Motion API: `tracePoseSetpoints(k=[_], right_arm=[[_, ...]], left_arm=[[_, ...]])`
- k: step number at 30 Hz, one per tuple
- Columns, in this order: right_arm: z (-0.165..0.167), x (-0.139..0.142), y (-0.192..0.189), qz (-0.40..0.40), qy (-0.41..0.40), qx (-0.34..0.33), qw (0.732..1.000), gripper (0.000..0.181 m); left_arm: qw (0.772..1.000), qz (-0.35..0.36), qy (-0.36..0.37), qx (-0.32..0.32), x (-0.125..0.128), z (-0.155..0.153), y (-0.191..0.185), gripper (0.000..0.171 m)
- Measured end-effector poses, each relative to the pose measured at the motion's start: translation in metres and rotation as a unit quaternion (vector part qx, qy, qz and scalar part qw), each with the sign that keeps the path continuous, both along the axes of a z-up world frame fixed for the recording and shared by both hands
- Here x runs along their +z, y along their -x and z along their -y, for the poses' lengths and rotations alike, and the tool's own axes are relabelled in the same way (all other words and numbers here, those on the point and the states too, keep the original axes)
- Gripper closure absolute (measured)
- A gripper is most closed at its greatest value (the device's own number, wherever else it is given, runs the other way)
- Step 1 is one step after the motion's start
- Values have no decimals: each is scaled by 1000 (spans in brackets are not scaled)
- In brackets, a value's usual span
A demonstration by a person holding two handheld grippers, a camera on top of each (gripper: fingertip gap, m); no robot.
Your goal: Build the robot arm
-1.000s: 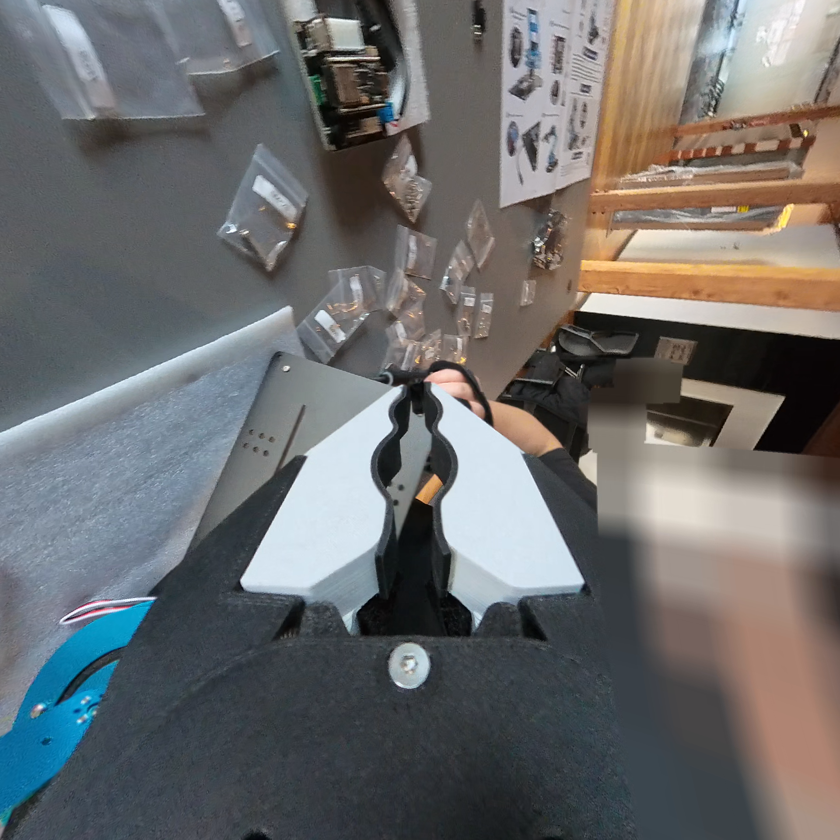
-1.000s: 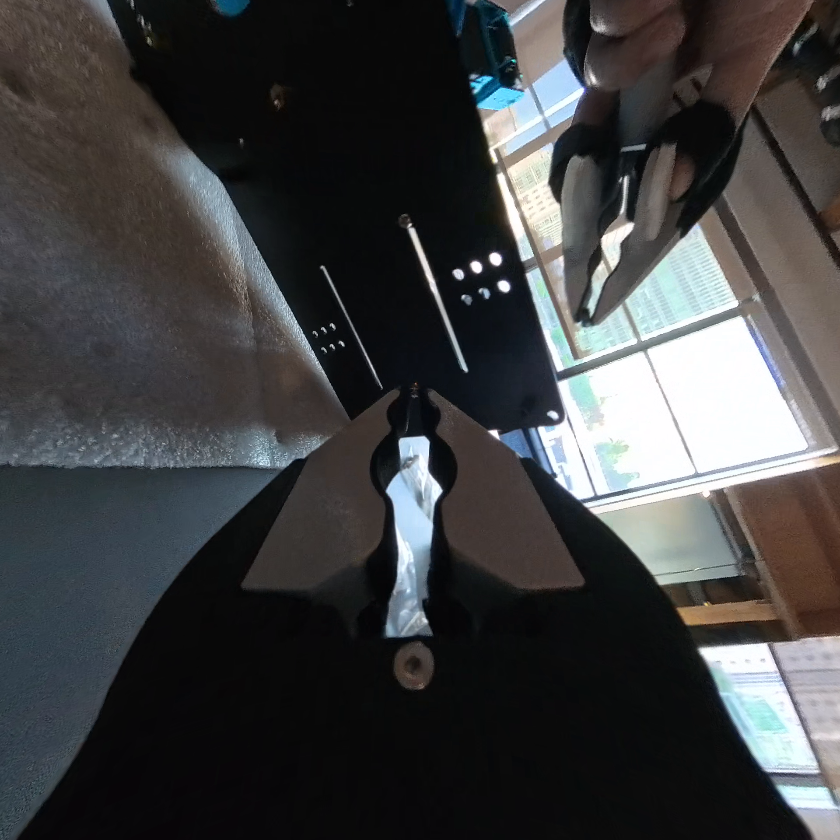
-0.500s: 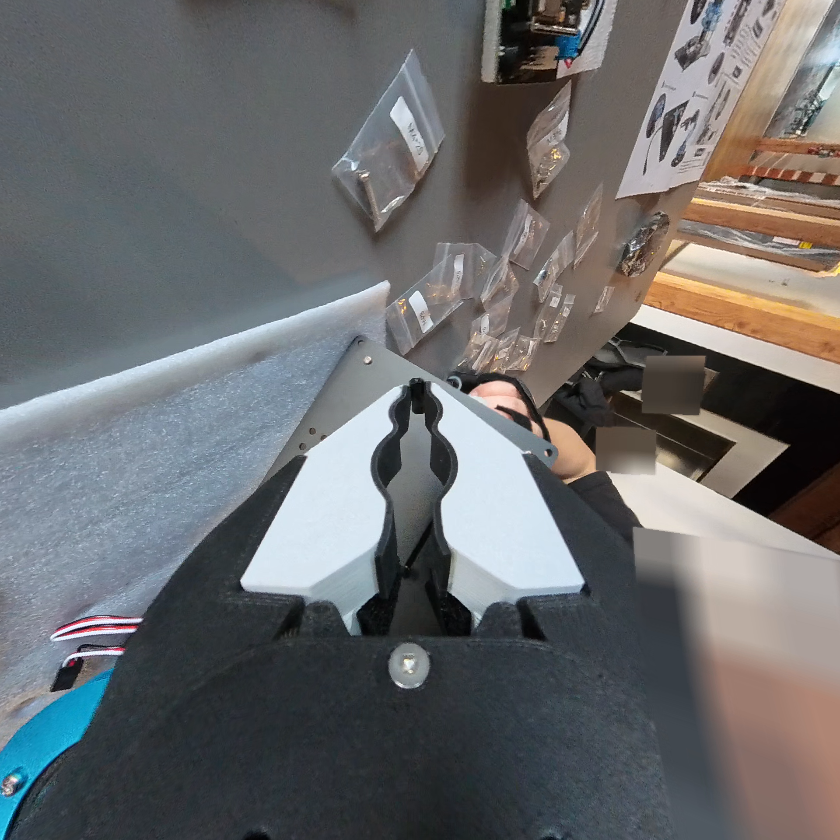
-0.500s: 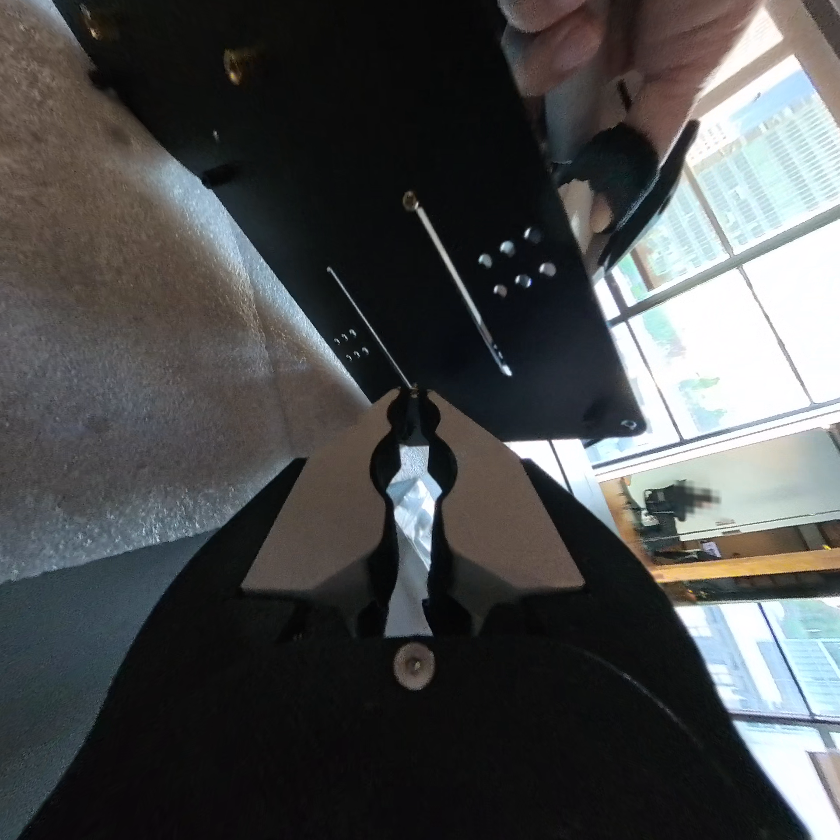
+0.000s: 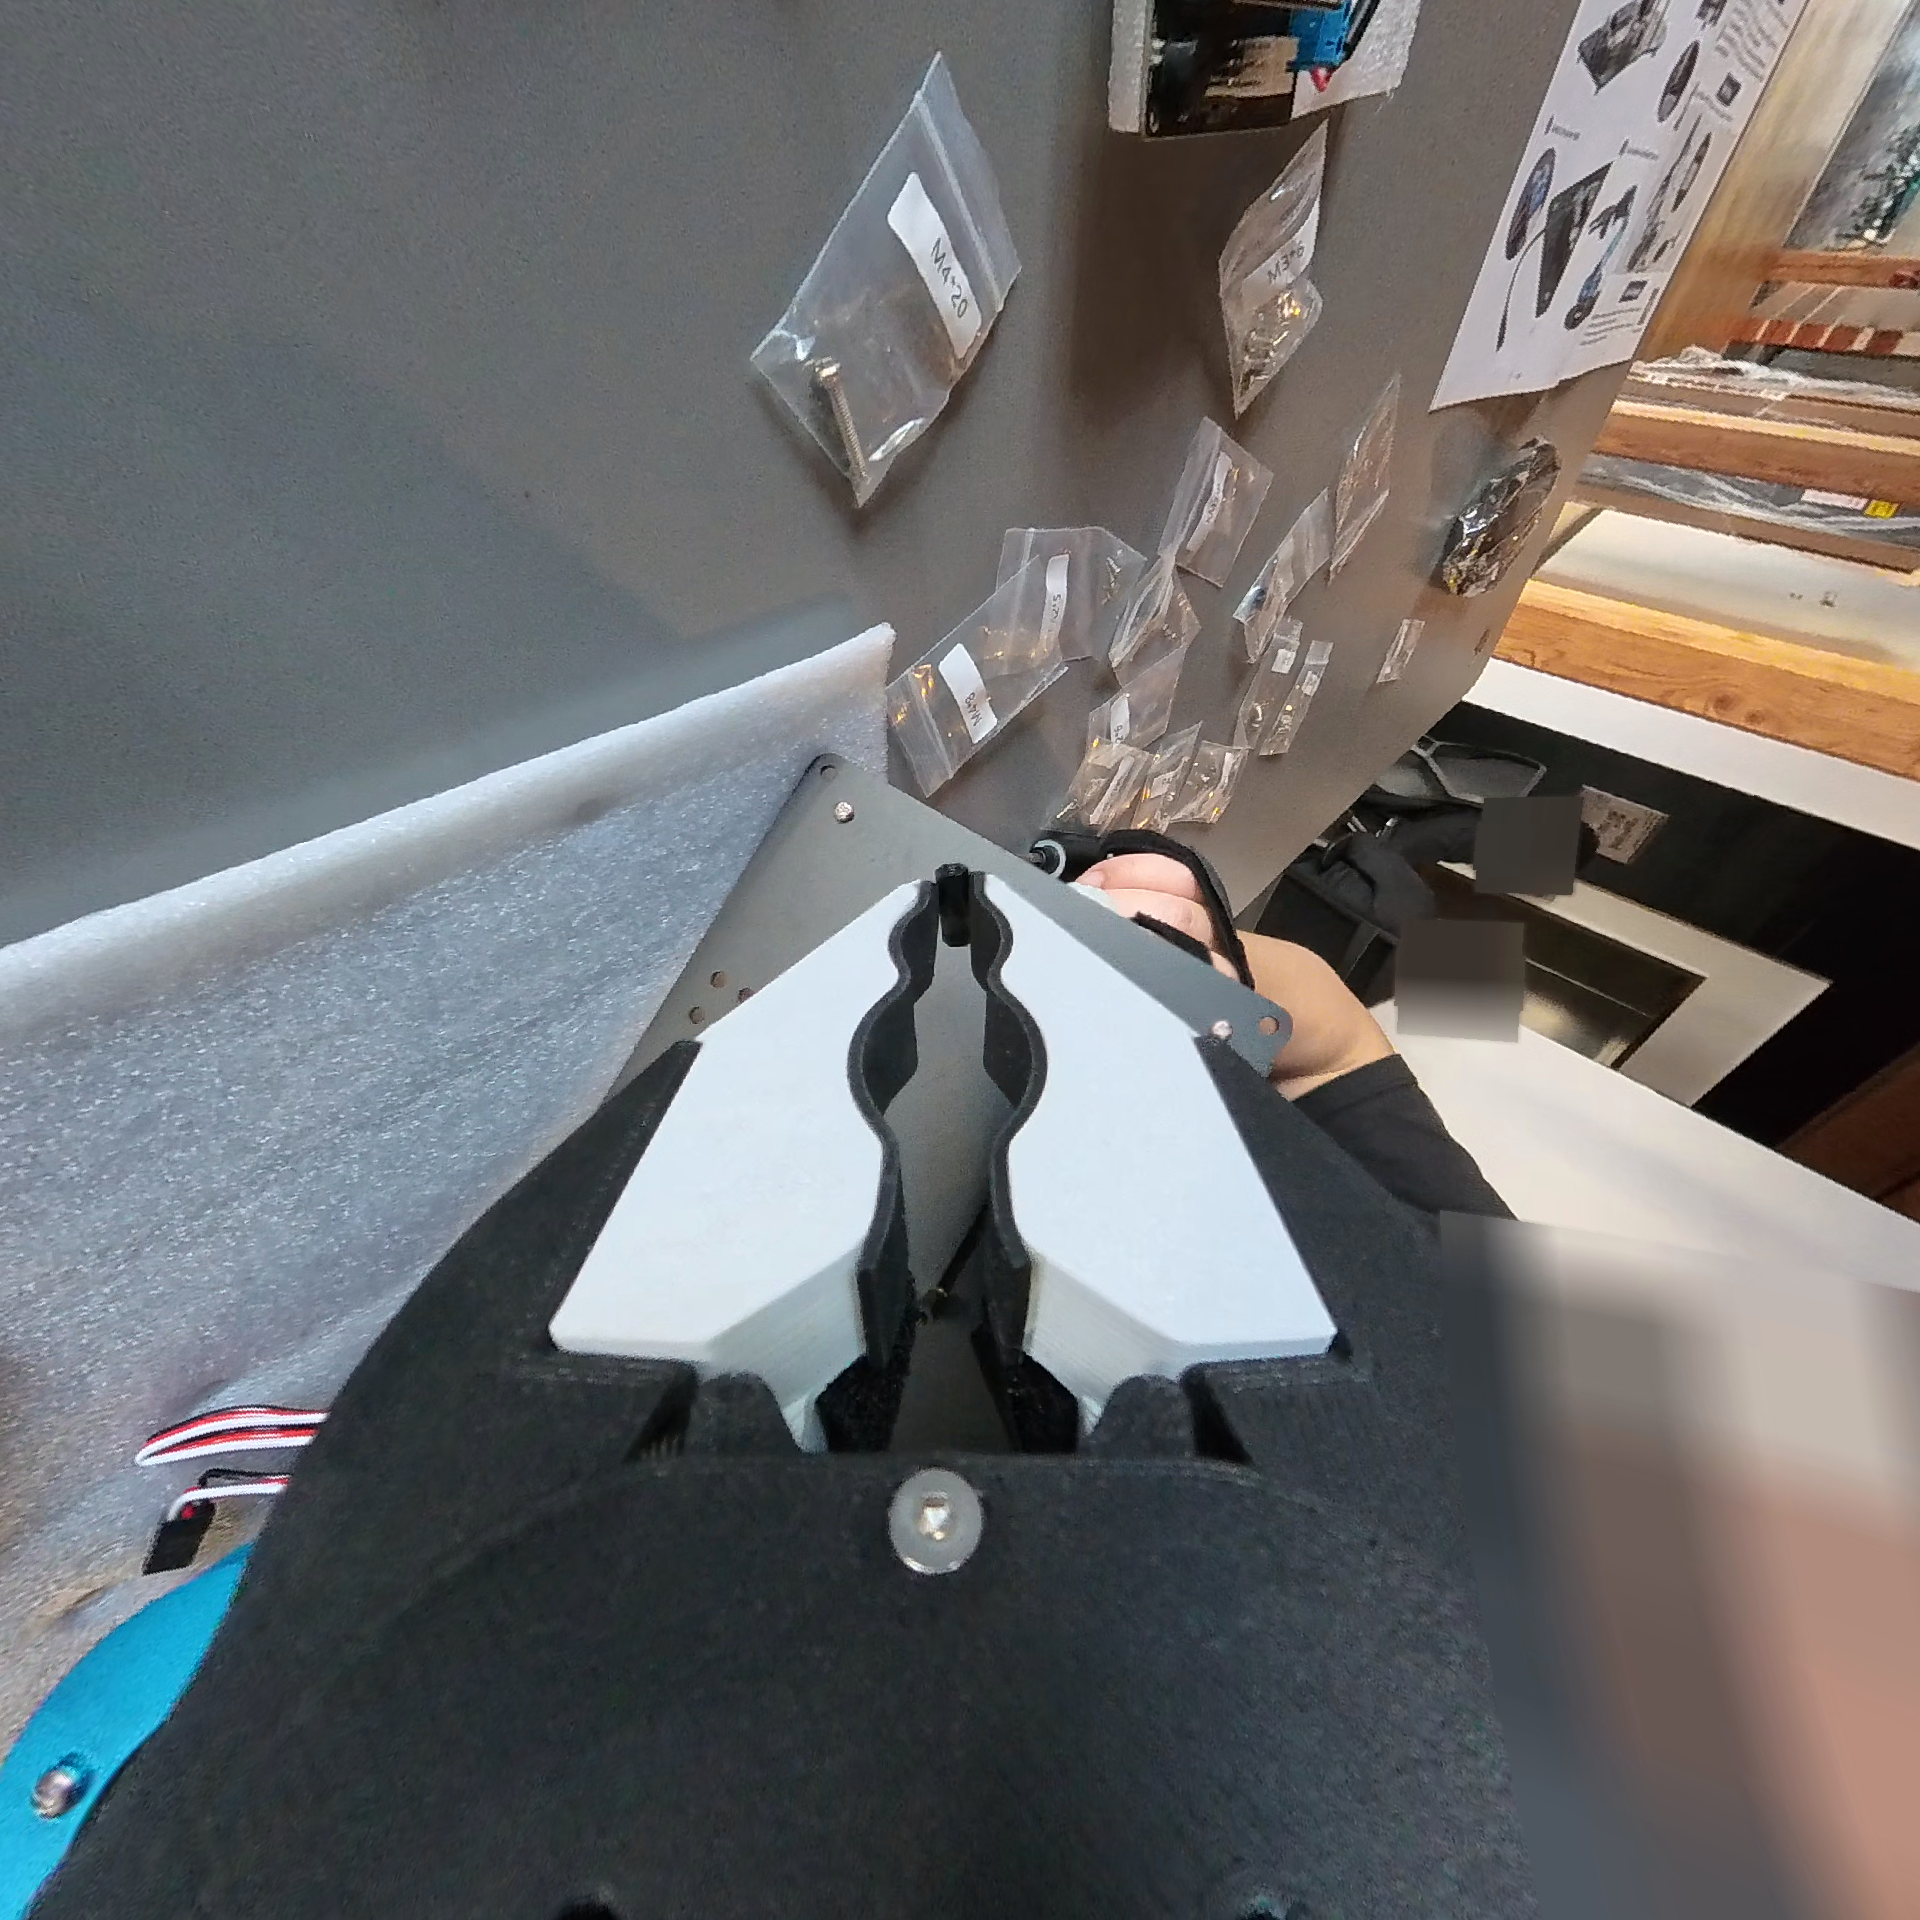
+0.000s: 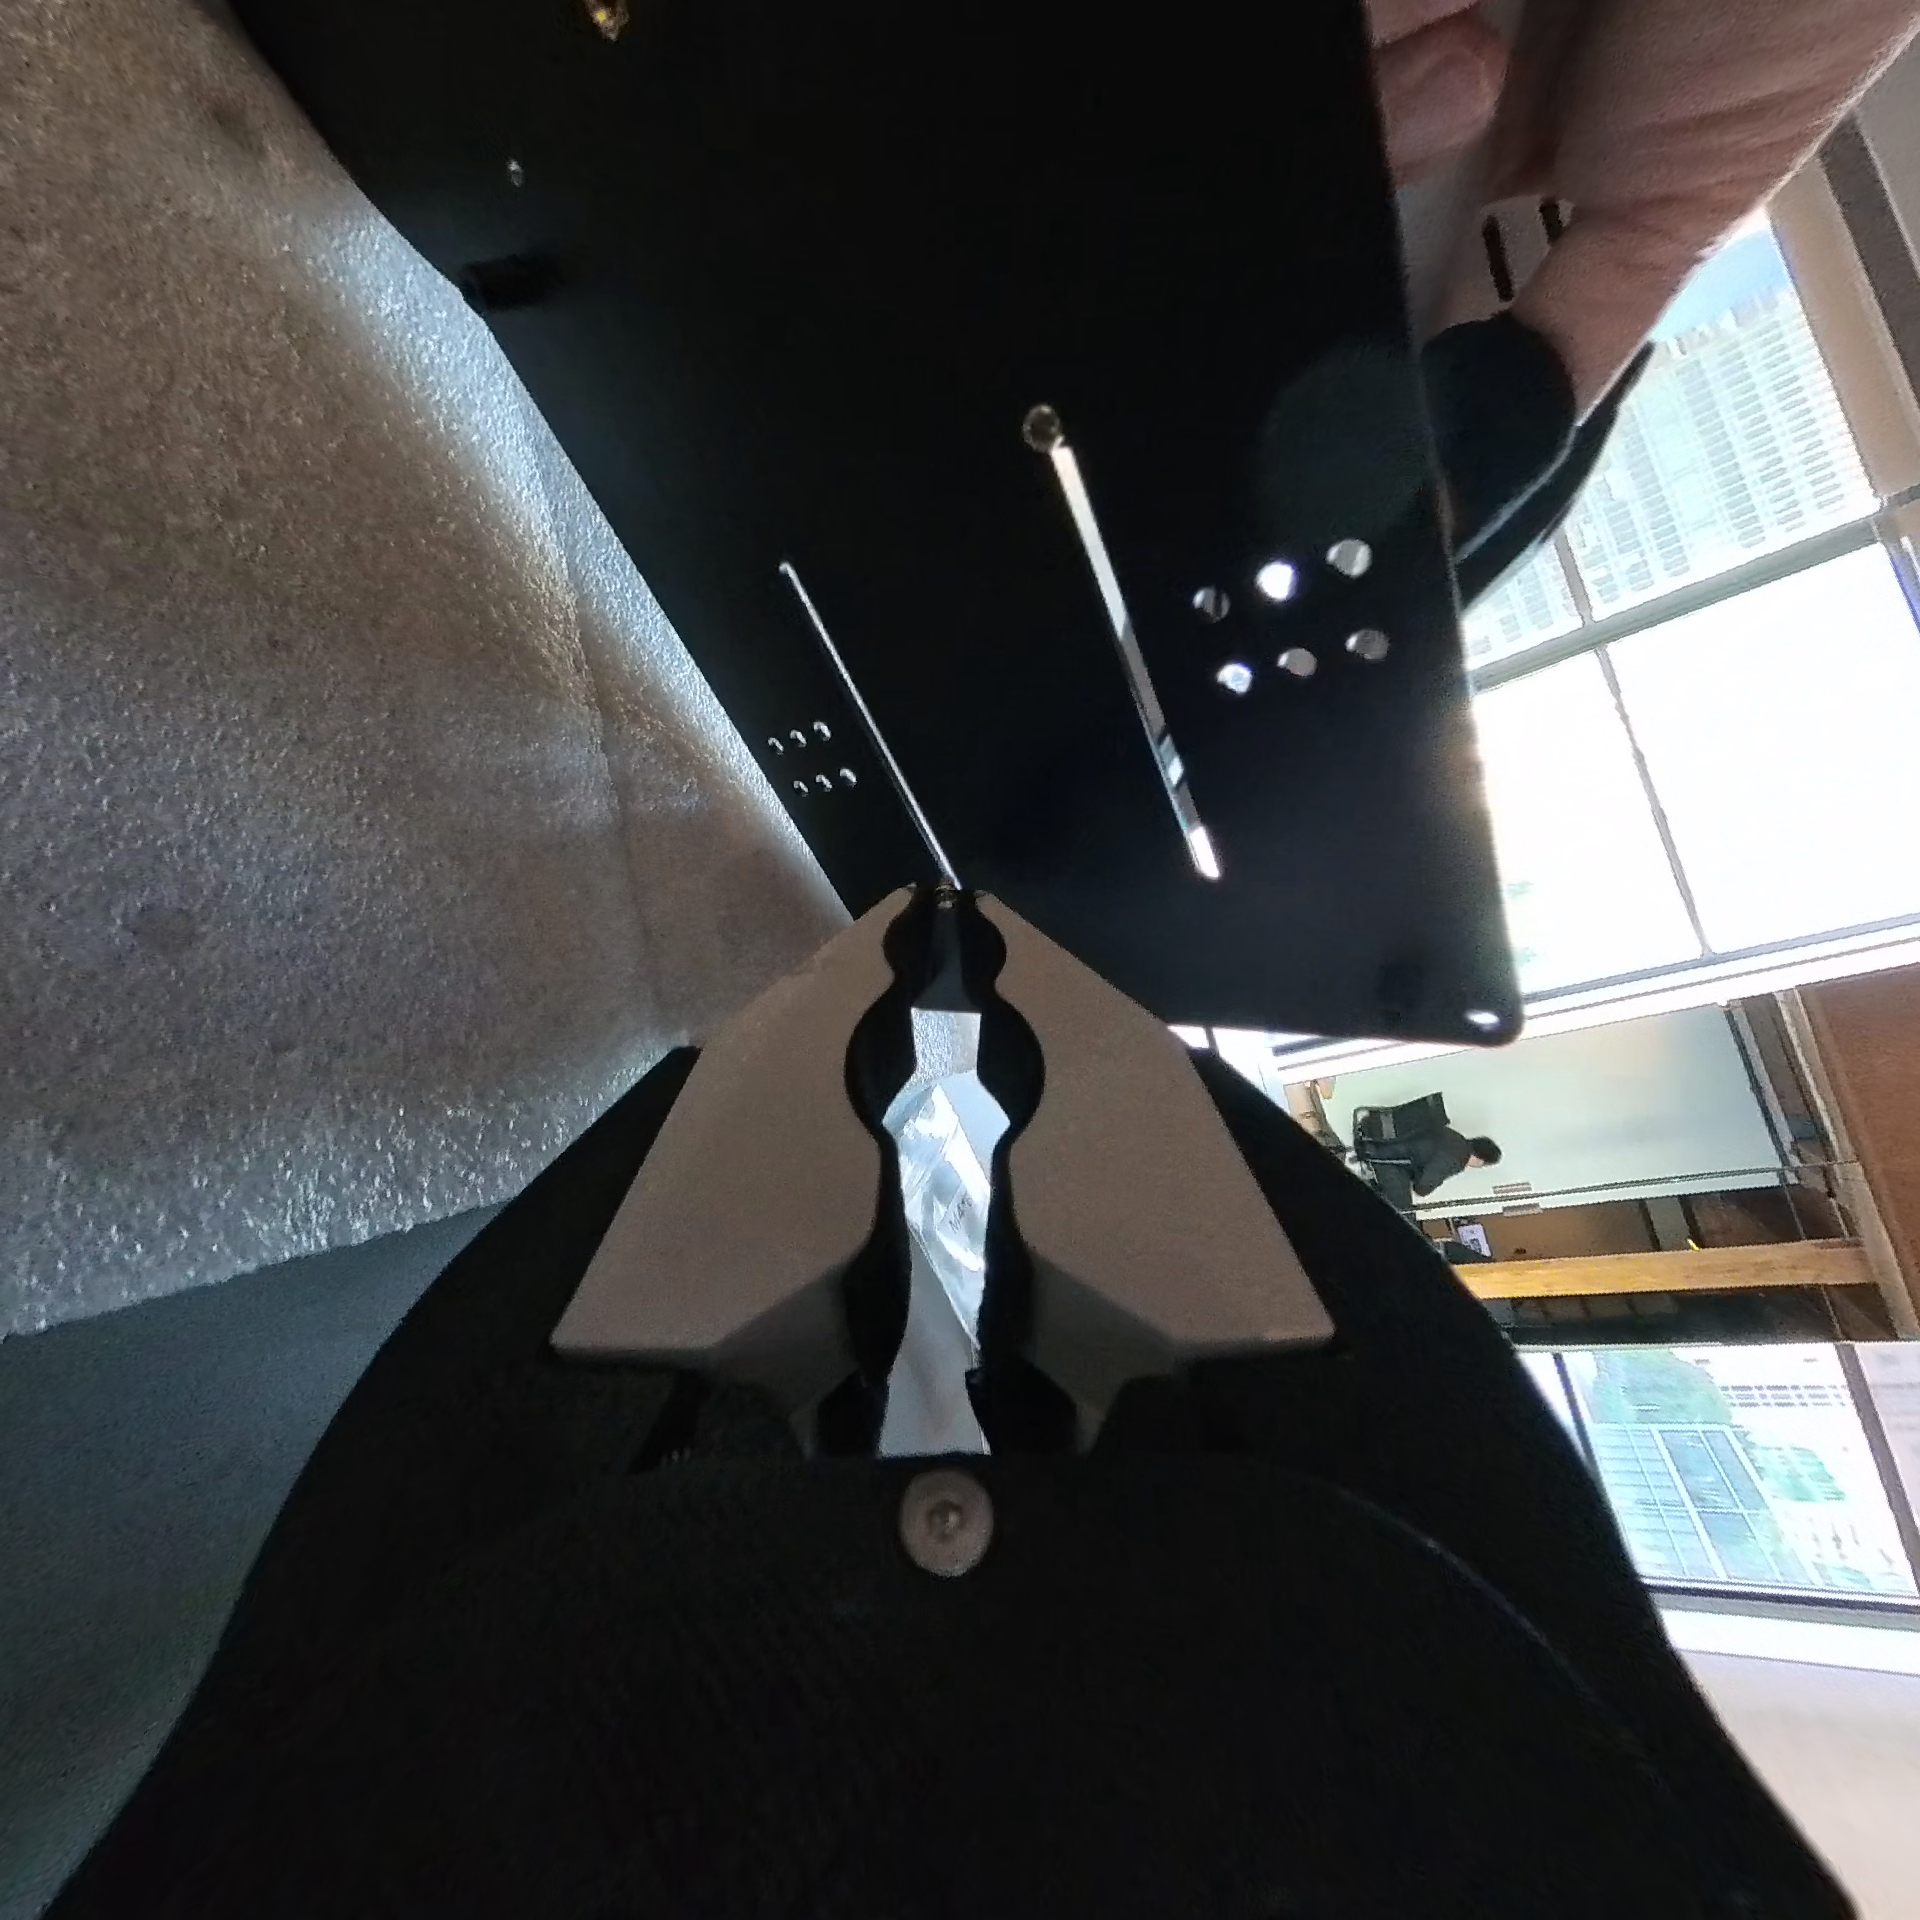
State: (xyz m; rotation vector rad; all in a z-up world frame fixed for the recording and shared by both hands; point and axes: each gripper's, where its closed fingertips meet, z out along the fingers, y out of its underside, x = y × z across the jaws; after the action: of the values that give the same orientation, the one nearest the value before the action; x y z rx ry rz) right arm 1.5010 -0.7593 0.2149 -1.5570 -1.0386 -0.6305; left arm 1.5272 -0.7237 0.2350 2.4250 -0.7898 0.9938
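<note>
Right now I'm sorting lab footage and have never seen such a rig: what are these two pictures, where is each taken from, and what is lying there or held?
No robot here: a person holds a two-finger gripper in each hand, each with a camera looking along its fingers. The left wrist view shows the left gripper, shut, over a dark metal plate tilted up from a white foam sheet on a grey table strewn with small bags of screws. The right wrist view looks up at the plate's underside, the right gripper shut at its edge. Whether either pinches something tiny, I cannot tell.
</note>
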Motion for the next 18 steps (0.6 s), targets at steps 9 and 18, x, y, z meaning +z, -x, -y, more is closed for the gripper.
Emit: tracePoseSetpoints(k=[9,18], right_arm=[[-3,-1,-2,4,-1,-8,1000,180],[-4,-2,-1,7,-1,-10,1000,179]], left_arm=[[1000,5,9,4,-1,-1,3,168],[1000,13,11,1,2,0,0,168]])
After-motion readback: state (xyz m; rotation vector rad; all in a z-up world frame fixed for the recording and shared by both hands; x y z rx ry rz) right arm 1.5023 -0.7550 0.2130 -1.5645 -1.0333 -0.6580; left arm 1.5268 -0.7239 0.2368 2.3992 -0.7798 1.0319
